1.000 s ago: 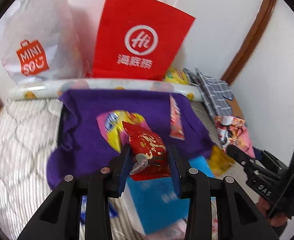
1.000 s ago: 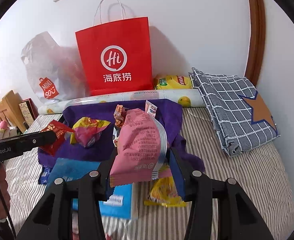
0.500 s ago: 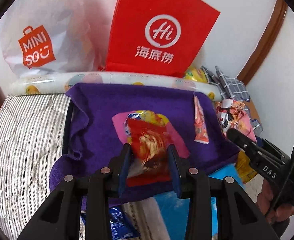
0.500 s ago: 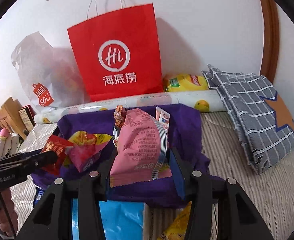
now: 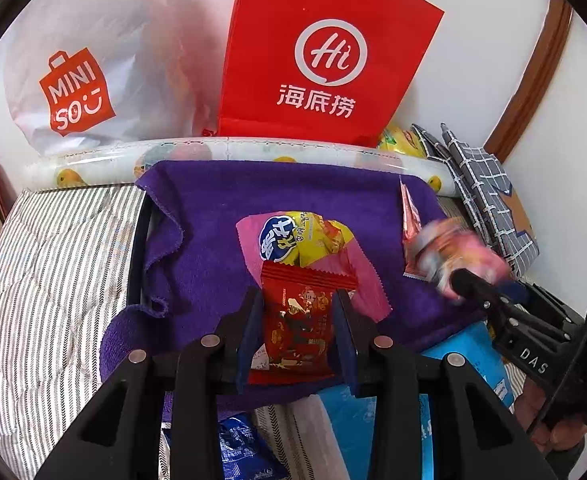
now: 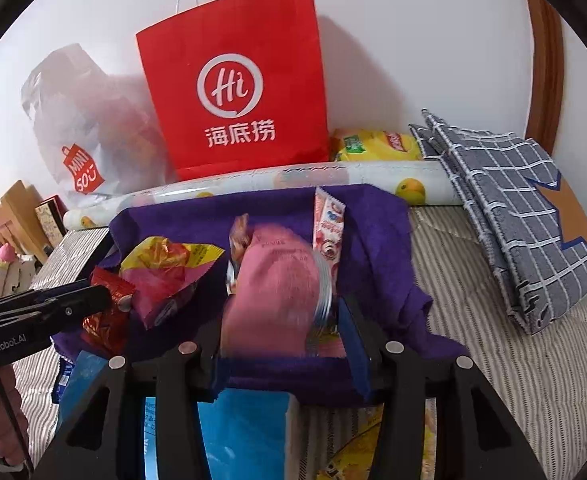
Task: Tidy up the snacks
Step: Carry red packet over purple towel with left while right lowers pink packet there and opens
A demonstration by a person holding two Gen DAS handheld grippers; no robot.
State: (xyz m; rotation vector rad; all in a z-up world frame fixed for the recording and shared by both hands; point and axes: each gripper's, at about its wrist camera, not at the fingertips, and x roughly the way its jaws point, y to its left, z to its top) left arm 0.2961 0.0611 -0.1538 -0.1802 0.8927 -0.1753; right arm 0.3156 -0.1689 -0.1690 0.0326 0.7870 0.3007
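Your left gripper [image 5: 296, 328] is clamped on the red snack packet [image 5: 295, 330], which sits upright between its pads over the near edge of the purple cloth [image 5: 209, 216]. Just beyond that packet, on the cloth, lies the yellow-and-pink snack bag [image 5: 305, 240]. Your right gripper [image 6: 283, 332] has the blurred pink snack bag [image 6: 273, 288] between its jaws, also above the cloth's near edge, with the striped stick packet [image 6: 327, 224] behind it on the cloth.
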